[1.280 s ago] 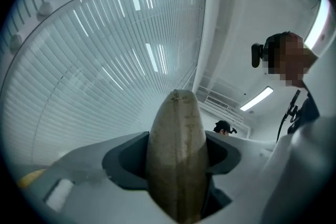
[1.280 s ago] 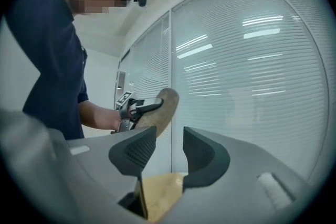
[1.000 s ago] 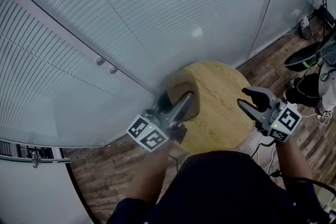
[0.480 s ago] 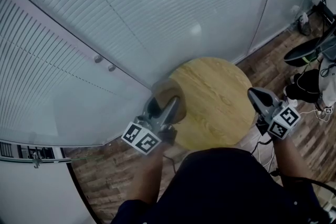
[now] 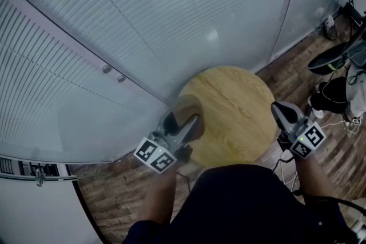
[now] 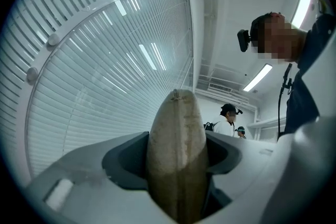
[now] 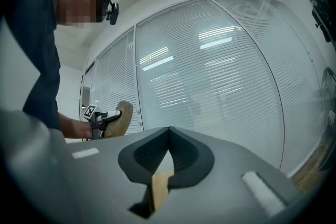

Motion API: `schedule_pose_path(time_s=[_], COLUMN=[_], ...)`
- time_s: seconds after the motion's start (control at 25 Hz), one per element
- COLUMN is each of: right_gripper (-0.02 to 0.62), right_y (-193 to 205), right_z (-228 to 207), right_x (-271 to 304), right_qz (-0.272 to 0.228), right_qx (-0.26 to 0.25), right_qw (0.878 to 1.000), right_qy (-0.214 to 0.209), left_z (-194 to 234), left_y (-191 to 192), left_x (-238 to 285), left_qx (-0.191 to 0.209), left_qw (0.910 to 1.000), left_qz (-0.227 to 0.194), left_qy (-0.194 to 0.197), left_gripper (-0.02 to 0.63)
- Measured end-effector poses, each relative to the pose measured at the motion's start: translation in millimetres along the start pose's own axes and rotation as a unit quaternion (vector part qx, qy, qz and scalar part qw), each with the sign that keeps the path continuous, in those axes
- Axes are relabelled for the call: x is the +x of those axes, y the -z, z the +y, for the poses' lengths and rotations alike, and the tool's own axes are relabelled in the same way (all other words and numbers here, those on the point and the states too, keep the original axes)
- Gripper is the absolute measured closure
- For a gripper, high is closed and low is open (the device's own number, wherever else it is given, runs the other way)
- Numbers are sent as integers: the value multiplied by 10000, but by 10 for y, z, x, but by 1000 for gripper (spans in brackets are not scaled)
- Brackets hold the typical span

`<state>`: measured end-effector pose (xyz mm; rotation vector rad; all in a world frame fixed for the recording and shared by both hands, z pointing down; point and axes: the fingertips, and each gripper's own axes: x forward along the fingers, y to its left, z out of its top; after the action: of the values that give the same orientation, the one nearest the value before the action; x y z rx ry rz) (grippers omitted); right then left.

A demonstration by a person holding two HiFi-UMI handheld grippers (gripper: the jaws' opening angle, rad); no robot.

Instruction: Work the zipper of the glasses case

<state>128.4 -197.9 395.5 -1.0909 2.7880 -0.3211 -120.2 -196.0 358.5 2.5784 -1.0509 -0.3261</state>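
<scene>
A tan fabric glasses case point(image 5: 187, 114) is held up off the round wooden table point(image 5: 237, 111), at the table's left edge. My left gripper point(image 5: 178, 123) is shut on the case, its jaws wide apart around the case's body. In the left gripper view the case point(image 6: 176, 160) stands on end between the jaws with its seam facing the camera. My right gripper point(image 5: 284, 112) hangs at the table's right edge, shut with nothing in it. In the right gripper view its jaws meet tip to tip, and the case point(image 7: 122, 118) shows far off at the left.
A curved glass wall with white blinds point(image 5: 143, 20) rises behind the table. Black equipment and cables point(image 5: 337, 74) lie on the wood floor at the right. Two other people point(image 6: 230, 119) stand far off in the room.
My right gripper has shut from open and drawn back toward the table's right edge. My left gripper has moved the case a little left and nearer to me.
</scene>
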Motion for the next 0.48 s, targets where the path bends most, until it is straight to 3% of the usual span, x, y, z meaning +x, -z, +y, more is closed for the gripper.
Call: schedule_pose_path(time_s=[0.48], right_gripper=[588], right_y=[-5], right_z=[16], right_x=[-145], right_qz=[-57], right_qx=[-6], right_qw=[9999], right_qy=[99], left_z=[-179], left_y=[-16], left_x=[48], left_qx=[176], left_qw=[9993], left_qz=[55], left_qy=[328], left_gripper=[305])
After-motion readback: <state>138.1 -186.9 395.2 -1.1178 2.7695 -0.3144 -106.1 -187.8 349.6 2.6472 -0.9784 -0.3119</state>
